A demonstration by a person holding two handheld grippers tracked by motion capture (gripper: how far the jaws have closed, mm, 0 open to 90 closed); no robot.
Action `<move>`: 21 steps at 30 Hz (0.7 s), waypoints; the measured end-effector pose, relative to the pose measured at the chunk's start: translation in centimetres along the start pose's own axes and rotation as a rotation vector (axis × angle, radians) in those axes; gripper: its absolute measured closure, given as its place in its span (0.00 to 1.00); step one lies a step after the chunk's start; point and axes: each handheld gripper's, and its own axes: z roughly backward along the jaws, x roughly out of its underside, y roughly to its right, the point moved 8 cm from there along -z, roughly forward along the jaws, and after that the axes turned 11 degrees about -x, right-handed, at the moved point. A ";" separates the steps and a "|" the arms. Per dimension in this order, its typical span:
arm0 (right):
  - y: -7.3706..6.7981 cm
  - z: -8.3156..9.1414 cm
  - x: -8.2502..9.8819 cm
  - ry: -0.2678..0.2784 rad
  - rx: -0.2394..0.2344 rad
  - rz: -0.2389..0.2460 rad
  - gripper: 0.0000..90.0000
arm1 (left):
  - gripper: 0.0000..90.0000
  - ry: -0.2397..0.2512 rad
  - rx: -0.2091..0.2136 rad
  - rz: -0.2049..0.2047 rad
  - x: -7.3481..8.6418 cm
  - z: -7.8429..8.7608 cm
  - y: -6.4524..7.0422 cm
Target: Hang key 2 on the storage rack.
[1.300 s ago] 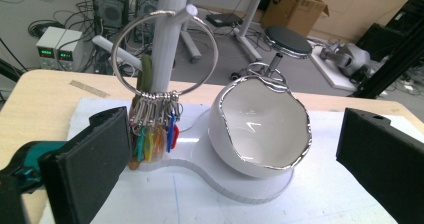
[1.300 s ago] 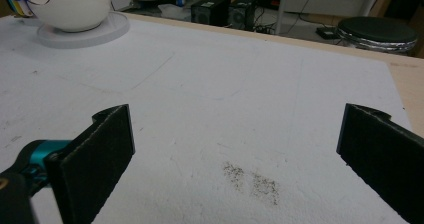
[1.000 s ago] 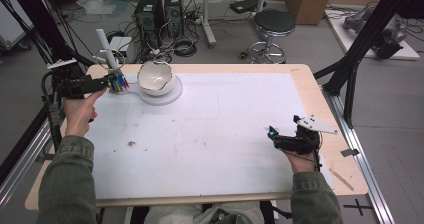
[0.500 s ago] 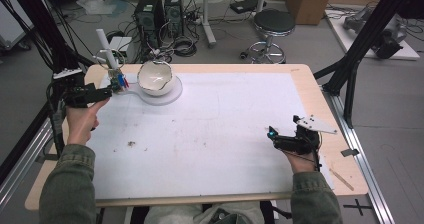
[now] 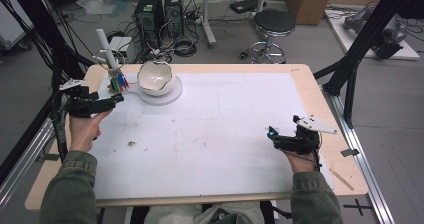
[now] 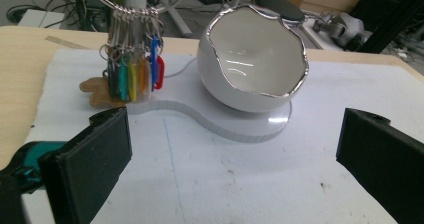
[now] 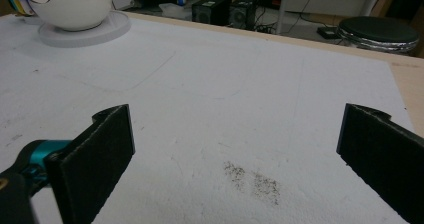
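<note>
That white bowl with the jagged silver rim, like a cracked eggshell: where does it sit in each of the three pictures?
High view: the bowl sits at upper left, on the far side of the table.
Left gripper view: upper centre, close up, tilted, opening towards the camera.
Right gripper view: top left corner, cut off by the edge.
Shared landmark: the flat white base beneath it, in all three.
</note>
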 end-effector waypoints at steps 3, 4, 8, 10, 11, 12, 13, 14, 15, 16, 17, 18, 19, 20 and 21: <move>0.0 0.0 0.0 0.000 0.002 0.000 0.01 | 0.02 0.007 0.011 -0.012 0.3 0.3 0.4; 0.0 0.0 0.0 0.001 0.002 -0.001 0.01 | 0.02 0.012 0.011 -0.017 0.3 0.4 0.5; 0.1 0.1 0.0 0.002 0.004 0.001 0.01 | 0.02 0.019 0.005 -0.036 1.0 0.9 0.8; 0.1 0.1 0.0 0.002 0.003 0.003 0.01 | 0.02 0.015 0.000 -0.057 1.5 1.2 1.0; 0.1 0.1 0.0 0.003 0.003 0.003 0.01 | 0.02 0.017 -0.007 -0.065 1.6 1.4 1.1; 0.1 0.1 0.0 0.005 0.003 0.002 0.01 | 0.02 0.019 -0.010 -0.071 1.8 1.6 1.2; 0.1 0.1 0.0 0.004 0.003 0.000 0.01 | 0.02 0.024 -0.010 -0.075 1.8 1.7 1.3; 0.1 0.1 0.0 0.005 0.003 0.001 0.01 | 0.02 0.030 -0.008 -0.081 1.9 1.9 1.4; 0.1 0.1 0.0 0.004 0.003 0.002 0.01 | 0.02 0.039 -0.009 -0.081 1.9 2.0 1.5; 0.1 0.1 0.0 0.003 0.003 0.003 0.01 | 0.02 0.050 -0.011 -0.077 1.9 2.2 1.5; 0.1 0.1 0.0 0.003 0.004 0.003 0.01 | 0.02 0.055 -0.010 -0.073 2.0 2.2 1.6; 0.1 0.1 0.0 0.004 0.003 0.003 0.01 | 0.02 0.056 -0.007 -0.066 2.1 2.3 1.6; 0.1 0.1 0.0 0.004 0.002 0.001 0.01 | 0.02 0.053 -0.005 -0.063 2.4 2.2 1.6; 0.1 0.1 0.0 0.005 0.002 -0.001 0.01 | 0.02 0.051 -0.008 -0.063 2.7 2.2 1.6; 0.1 0.1 -0.1 0.005 0.003 0.001 0.01 | 0.02 0.049 -0.010 -0.064 3.0 2.2 1.5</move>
